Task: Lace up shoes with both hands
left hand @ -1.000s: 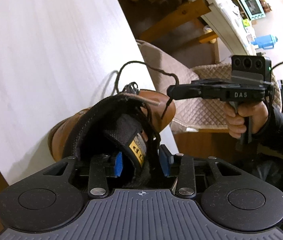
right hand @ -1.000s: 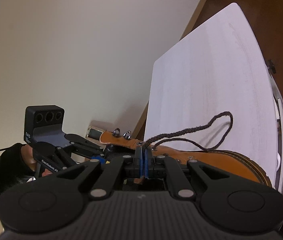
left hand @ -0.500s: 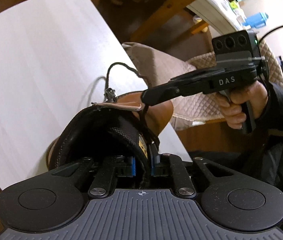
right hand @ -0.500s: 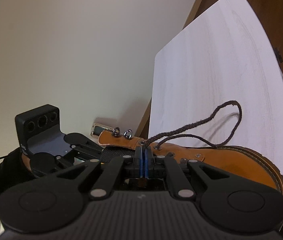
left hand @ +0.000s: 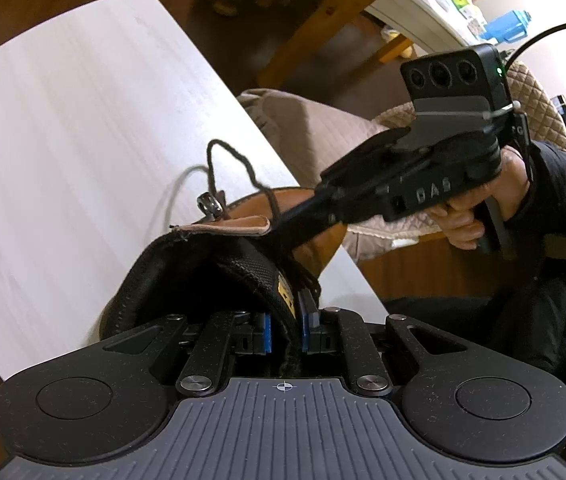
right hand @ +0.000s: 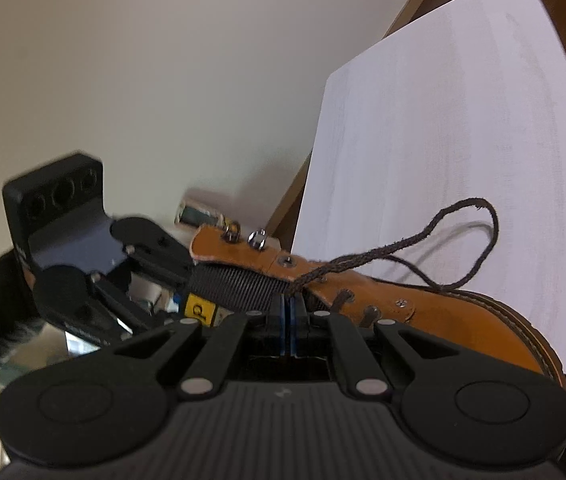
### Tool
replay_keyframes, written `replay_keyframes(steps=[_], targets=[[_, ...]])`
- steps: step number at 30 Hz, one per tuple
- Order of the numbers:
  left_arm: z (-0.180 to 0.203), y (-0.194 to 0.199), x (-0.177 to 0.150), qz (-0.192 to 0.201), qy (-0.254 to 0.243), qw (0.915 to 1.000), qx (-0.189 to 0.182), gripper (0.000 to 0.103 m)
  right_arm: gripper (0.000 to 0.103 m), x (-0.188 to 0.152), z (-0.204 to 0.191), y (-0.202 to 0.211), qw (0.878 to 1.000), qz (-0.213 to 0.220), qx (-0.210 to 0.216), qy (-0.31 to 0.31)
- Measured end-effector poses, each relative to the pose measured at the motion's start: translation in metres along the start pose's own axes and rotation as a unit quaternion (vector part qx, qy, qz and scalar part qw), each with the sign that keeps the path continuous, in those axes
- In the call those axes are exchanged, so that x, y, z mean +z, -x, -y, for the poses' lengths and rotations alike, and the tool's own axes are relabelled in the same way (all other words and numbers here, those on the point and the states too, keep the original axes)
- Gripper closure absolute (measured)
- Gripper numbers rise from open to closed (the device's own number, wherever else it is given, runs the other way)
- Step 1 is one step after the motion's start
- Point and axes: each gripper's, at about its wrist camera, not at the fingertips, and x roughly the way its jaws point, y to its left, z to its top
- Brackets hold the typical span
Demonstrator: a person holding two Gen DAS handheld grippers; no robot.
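At the near edge of the white table [right hand: 443, 120], the brown boot [right hand: 463, 320] has its tongue [left hand: 283, 280] pinched by the left gripper [left hand: 286, 328], whose jaws have just been closing, while the right gripper [right hand: 287, 312] is clamped tight on the dark lace [right hand: 383, 252].

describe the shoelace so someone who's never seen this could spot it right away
On the white table lies a tan leather boot. From its eyelets a dark brown lace rises in one open loop over the tabletop, the only thin cord there.
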Motion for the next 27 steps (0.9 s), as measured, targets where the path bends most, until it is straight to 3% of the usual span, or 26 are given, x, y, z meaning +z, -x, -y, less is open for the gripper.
replay_keyframes(steps=[6,8,12,19,27], targets=[[-0.003,0.002,-0.001,0.001,0.018,0.9998,-0.002,0.090,0.096,-0.005,-0.002,-0.010,1.000,-0.012,0.002,0.000],[-0.004,0.001,0.000,0.002,0.028,0.9996,-0.006,0.090,0.088,-0.007,-0.003,-0.004,1.000,0.008,-0.003,-0.004],[-0.007,-0.001,0.000,0.003,0.038,0.9992,-0.011,0.090,0.088,-0.018,-0.002,0.017,0.998,0.050,-0.006,-0.034],[-0.007,-0.005,0.003,0.002,0.036,0.9992,-0.014,0.090,0.088,-0.048,-0.006,0.007,0.997,0.027,0.008,-0.077],[-0.006,-0.007,0.005,-0.002,0.029,0.9995,-0.015,0.090,0.088,-0.051,-0.007,-0.003,0.997,0.028,-0.004,-0.072]])
